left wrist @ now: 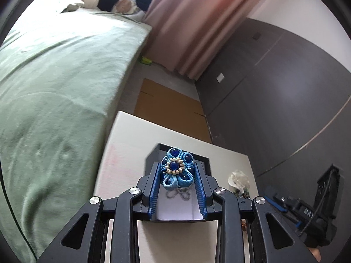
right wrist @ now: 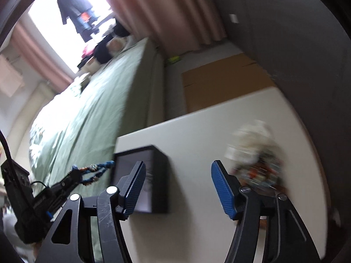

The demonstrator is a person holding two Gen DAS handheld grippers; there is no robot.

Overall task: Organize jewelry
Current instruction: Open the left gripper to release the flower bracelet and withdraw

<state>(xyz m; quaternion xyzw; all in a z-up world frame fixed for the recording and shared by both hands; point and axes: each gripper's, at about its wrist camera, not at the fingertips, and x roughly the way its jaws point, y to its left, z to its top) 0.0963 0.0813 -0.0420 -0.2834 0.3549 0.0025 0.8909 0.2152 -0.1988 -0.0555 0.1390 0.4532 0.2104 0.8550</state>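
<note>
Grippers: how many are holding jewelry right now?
1. The left gripper is shut on the blue fabric flower brooch with dark beads, above the black box. The right gripper is open and empty over the white table.

One flower brooch, one box (perhaps one jewelry heap).

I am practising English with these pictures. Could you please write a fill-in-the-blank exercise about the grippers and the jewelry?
1. The left gripper is shut on a blue ornament shaped like a ____.
2. The flower ornament is held above the black ____.
3. The right gripper holds nothing; its jaws stand ____.
4. The black box sits on a ____ table.

Missing words: flower; box; open; white
</note>
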